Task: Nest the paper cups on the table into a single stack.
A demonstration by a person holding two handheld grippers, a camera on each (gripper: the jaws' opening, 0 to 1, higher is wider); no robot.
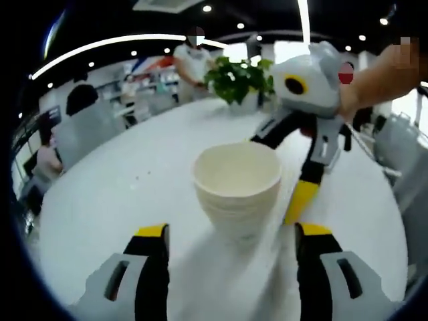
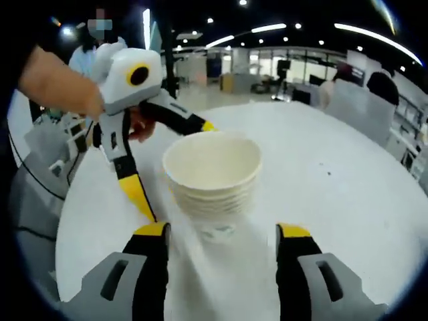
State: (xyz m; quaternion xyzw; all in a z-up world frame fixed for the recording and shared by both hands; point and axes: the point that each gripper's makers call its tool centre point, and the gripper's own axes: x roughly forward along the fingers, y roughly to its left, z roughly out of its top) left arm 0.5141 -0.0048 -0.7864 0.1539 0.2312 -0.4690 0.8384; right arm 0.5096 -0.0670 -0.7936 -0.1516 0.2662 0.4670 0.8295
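The left gripper (image 1: 231, 234) is holding its jaws spread wide, gripping nothing. The stack of paper cups (image 1: 237, 187) is standing upright just beyond them on the white table (image 1: 120, 194). The right gripper (image 2: 221, 234) is also gaping open, facing the stack (image 2: 212, 175) from the opposite side. A potted plant (image 1: 239, 80) is sitting well behind the stack.
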